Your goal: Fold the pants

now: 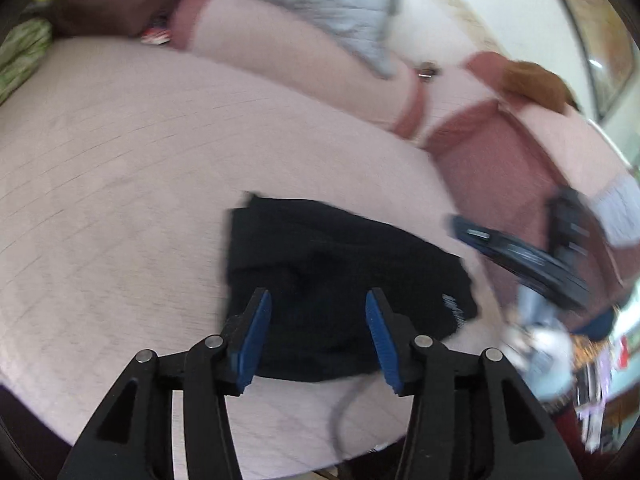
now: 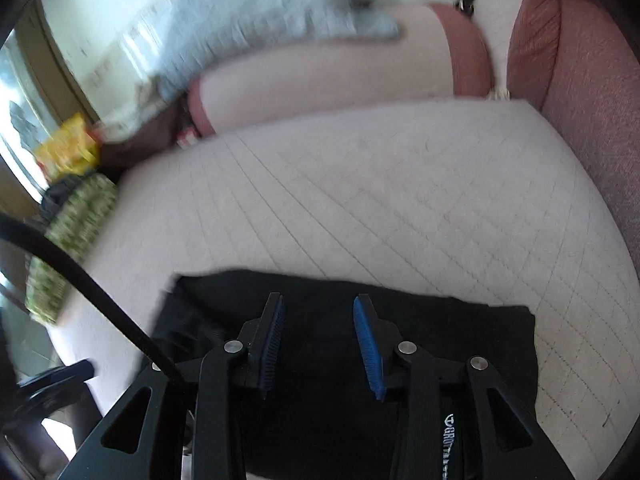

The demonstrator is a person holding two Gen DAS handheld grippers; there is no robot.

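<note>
The black pants lie folded into a compact bundle on the pale quilted cushion near its front edge. My left gripper is open above the bundle, holding nothing. In the right wrist view the pants lie flat as a dark rectangle with white lettering on the near side. My right gripper is open above them, empty. The right gripper's body shows blurred at the right of the left wrist view.
A pink bolster with a grey blanket lies along the cushion's back. A red-brown sofa arm stands at the right. A green patterned cloth and a yellow packet sit at the left. A black cable crosses the left.
</note>
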